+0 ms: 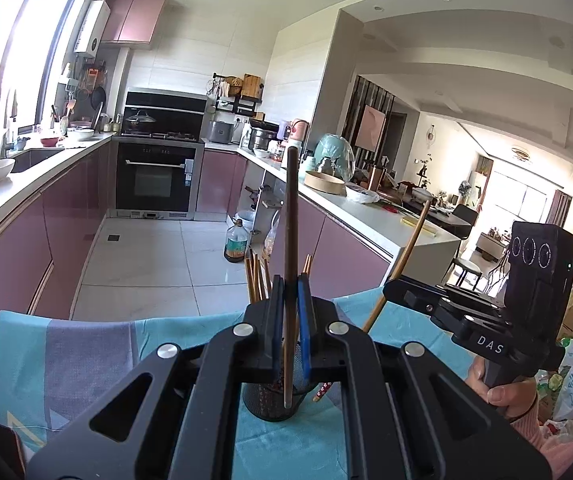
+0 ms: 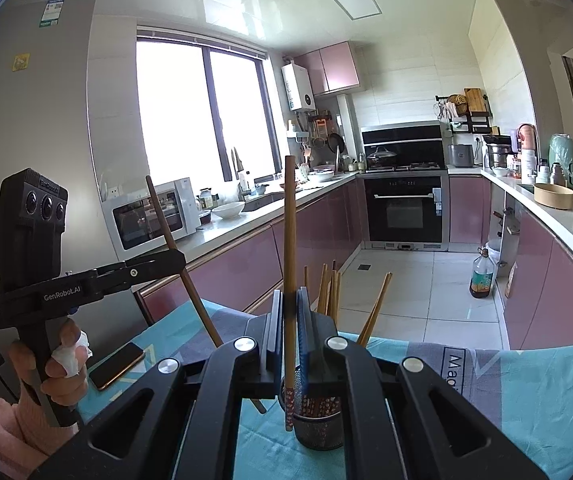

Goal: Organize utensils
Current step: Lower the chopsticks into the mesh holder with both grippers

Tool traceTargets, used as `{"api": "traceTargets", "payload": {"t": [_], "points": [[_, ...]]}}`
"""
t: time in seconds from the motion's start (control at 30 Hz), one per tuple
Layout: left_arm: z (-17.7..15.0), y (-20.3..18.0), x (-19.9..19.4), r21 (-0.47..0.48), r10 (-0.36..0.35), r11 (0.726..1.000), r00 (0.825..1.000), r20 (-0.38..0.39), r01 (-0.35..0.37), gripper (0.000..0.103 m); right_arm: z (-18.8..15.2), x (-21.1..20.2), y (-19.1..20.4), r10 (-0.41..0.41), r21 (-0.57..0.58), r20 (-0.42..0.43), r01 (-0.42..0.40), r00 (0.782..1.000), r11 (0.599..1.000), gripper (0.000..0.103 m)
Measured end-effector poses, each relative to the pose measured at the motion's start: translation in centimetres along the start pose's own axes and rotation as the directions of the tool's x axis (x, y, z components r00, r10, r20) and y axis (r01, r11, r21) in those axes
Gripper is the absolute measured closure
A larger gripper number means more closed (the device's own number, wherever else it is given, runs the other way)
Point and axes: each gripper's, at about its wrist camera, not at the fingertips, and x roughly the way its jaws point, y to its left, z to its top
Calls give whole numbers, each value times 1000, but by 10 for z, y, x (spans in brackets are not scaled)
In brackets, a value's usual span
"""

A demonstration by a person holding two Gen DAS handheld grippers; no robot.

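A black mesh utensil cup (image 1: pixel 272 402) stands on a teal cloth, with several wooden chopsticks (image 1: pixel 256 280) standing in it; it also shows in the right wrist view (image 2: pixel 318 424). My left gripper (image 1: pixel 289 316) is shut on a dark brown chopstick (image 1: pixel 291 220), held upright with its lower end inside the cup. My right gripper (image 2: pixel 289 320) is shut on a lighter chopstick (image 2: pixel 289 232) with a red patterned end, held upright just left of the cup. Each gripper also shows in the other's view, the right one (image 1: pixel 390 292) and the left one (image 2: pixel 178 258).
The teal and grey tablecloth (image 2: pixel 526 392) covers the table. A phone (image 2: pixel 116 366) lies on it at the left. Beyond the table's far edge are the tiled floor, pink cabinets, an oven (image 2: pixel 404 208) and an oil bottle (image 2: pixel 482 274).
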Motion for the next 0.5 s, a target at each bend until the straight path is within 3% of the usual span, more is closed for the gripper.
{"api": "traceTargets", "payload": {"t": [0.5], "points": [[4,-3,15,10,13,1000,1000,-8,-13,96,8,13,-4,-20,0,2,20,1000,1000,98]]}}
